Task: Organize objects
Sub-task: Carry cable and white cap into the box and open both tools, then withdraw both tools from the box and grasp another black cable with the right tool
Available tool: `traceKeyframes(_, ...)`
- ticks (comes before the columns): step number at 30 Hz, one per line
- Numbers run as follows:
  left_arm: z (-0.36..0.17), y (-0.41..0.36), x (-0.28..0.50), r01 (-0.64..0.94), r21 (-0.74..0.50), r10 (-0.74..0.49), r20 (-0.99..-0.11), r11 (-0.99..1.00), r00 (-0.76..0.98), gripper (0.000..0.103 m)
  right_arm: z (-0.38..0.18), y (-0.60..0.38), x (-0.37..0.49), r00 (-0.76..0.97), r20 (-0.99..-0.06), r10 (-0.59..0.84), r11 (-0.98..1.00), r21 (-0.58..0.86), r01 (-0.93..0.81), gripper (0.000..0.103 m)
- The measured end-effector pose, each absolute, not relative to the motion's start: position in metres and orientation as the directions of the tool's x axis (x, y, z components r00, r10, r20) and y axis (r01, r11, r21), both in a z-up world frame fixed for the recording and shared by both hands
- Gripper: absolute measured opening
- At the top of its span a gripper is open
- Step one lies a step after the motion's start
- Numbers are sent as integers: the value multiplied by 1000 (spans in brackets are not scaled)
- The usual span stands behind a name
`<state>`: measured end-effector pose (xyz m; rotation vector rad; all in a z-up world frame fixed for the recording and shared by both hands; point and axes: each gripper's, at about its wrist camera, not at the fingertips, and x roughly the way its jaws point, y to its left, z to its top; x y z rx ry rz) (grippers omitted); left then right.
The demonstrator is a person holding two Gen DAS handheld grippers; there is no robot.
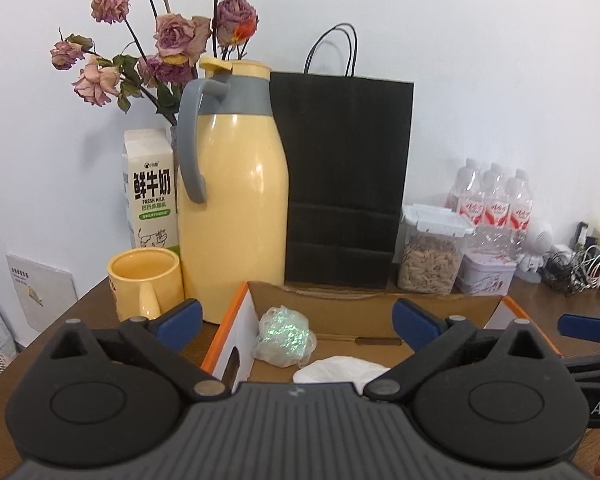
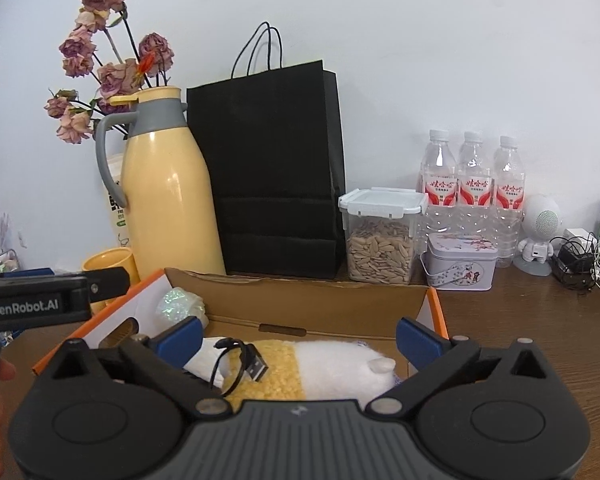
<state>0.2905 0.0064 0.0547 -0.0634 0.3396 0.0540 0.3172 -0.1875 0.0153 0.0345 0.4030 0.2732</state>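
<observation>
An open cardboard box (image 1: 380,306) (image 2: 300,300) with orange edges sits on the brown table. Inside lie a glittery crumpled bundle (image 1: 285,334) (image 2: 178,300), a white and yellow plush toy (image 2: 332,372) (image 1: 340,370) and a black USB cable (image 2: 244,364). My left gripper (image 1: 298,322) hovers over the near side of the box, open, nothing between its blue pads. My right gripper (image 2: 300,338) is open above the plush toy and cable, touching neither. The left gripper's body (image 2: 36,300) shows at the left edge of the right wrist view.
Behind the box stand a yellow thermos jug (image 1: 232,196) (image 2: 168,196), a black paper bag (image 1: 344,176) (image 2: 272,172), a yellow mug (image 1: 144,284), a milk carton (image 1: 150,188), dried roses (image 1: 160,40), a seed container (image 2: 380,236), a tin (image 2: 460,260), water bottles (image 2: 472,184) and tangled cables (image 2: 580,256).
</observation>
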Motion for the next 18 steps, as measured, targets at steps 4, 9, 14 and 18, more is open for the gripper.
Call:
traceKeyframes(4, 58, 7, 282, -58, -61, 35, -318, 996, 948, 103, 22, -186, 308, 891, -362, 274, 961, 83, -262, 103)
traceKeyframes(9, 64, 10, 266, -48, -59, 29, -294, 997, 955, 103, 33, -182, 290, 908, -330, 260, 965, 74, -250, 103)
traceKeyframes(14, 64, 19, 245, -49, -55, 31, -295, 997, 955, 103, 36, -170, 269, 906, -354, 230, 972, 43, -230, 103)
traceKeyframes(18, 63, 30, 227, -51, -50, 33, -308, 997, 951, 103, 32, -163, 252, 902, -382, 202, 978, 25, -208, 103)
